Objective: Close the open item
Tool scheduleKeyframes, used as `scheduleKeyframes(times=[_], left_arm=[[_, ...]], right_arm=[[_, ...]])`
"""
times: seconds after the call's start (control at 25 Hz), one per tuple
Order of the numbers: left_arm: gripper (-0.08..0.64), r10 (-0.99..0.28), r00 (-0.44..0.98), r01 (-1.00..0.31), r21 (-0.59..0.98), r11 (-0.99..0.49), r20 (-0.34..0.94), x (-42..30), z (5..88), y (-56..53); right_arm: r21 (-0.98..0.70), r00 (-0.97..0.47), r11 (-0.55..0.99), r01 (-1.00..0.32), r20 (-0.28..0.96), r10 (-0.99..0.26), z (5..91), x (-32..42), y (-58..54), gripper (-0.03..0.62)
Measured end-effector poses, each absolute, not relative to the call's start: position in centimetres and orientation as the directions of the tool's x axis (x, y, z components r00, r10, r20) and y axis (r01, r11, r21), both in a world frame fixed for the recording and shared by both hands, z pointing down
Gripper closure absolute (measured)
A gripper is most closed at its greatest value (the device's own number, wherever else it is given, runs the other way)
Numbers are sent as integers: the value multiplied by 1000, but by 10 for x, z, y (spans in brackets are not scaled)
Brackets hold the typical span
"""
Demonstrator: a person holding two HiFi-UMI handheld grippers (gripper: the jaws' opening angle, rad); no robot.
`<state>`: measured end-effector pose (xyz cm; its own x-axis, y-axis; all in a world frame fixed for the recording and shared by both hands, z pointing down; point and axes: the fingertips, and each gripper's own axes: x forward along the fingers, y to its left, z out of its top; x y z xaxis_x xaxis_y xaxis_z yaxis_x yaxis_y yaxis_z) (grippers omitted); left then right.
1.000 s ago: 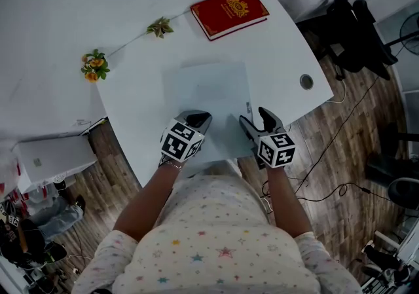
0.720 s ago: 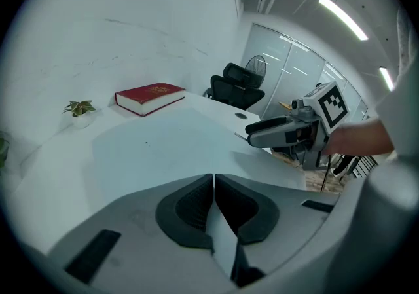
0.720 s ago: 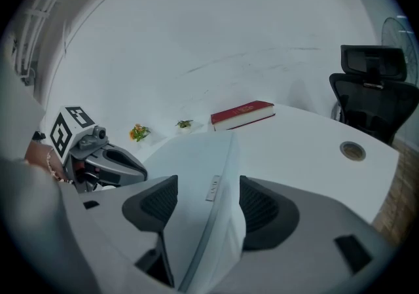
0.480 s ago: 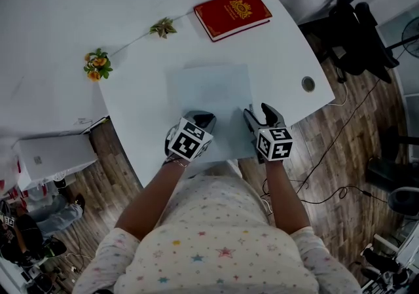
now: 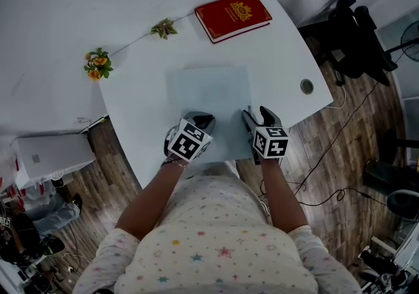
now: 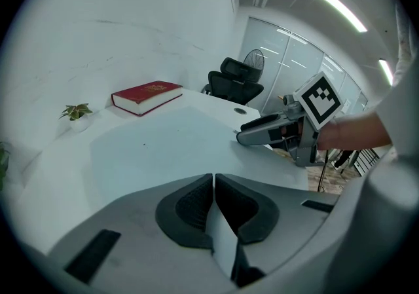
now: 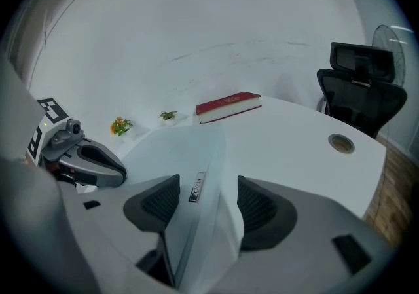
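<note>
A pale blue-grey flat folder (image 5: 209, 99) lies in the middle of the white table (image 5: 281, 50), its cover down flat. My left gripper (image 5: 198, 118) is at its near edge, jaws pressed together on a thin pale edge of the folder (image 6: 163, 148); in its own view the left gripper (image 6: 213, 184) shows almost no gap. My right gripper (image 5: 256, 116) is at the folder's near right corner. The right gripper (image 7: 208, 198) is open, and the folder's right edge with a small label (image 7: 196, 186) runs between its jaws. The left gripper (image 7: 91, 158) shows beside it.
A closed red book (image 5: 232, 14) lies at the table's far side. An orange flower sprig (image 5: 95, 65) and a small green plant (image 5: 162, 26) sit along the far left edge. A cable hole (image 5: 306, 86) is at right. A black office chair (image 5: 353, 24) and floor cables stand beyond the table.
Both grippers have drifted slightly toward each other along the folder's near edge. The folder and the book lie as before.
</note>
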<state>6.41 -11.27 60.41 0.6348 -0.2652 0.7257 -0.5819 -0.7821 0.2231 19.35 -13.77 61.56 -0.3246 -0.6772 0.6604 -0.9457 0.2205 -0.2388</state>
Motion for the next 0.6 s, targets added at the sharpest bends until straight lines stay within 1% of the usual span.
scheduleKeyframes(times=[0.2,0.36,0.52,0.6], left_arm=[[537,-265,682,-544,231,-807,681,65,596,-110],[537,-260,737,-531,295,-794,624,58,585,-108],[537,-327,750,-569,310,-761,574,44,571,-112],[537,-347,750,-582,313,-751,563,39,568,-113]], right_arm=[[-199,-304,231,-952,668,-679,614,193,-138,318],[-183,-308,251,-951,662,-683,609,193,-139,320],[-113,-296,299,-948,665,-686,601,191,-140,320],[-105,-296,305,-947,662,-689,597,190,-140,316]])
